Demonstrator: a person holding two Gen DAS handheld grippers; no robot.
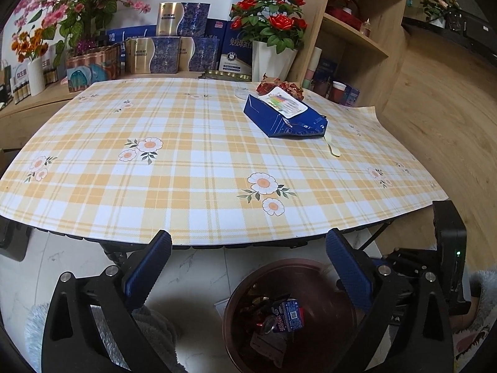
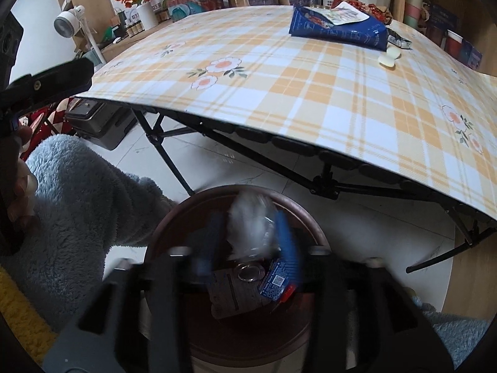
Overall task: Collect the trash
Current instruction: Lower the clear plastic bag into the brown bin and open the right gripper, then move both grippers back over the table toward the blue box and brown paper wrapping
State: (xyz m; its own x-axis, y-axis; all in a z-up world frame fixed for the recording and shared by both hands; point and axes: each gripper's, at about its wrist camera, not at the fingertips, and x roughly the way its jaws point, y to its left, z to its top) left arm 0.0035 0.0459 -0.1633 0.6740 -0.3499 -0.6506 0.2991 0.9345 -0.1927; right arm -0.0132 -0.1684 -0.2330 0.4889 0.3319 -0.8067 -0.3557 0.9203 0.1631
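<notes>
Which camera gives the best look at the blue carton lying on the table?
The left wrist view. There the blue carton lies clear and sharp, with a colourful packet resting on it. The right wrist view also shows the carton, but at the top of the frame, seen at a flatter angle.

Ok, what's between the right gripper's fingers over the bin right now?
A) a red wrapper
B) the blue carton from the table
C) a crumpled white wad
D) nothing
C: in the right wrist view a blurred crumpled white wad sits between the right gripper's fingers, above the brown trash bin.
</notes>
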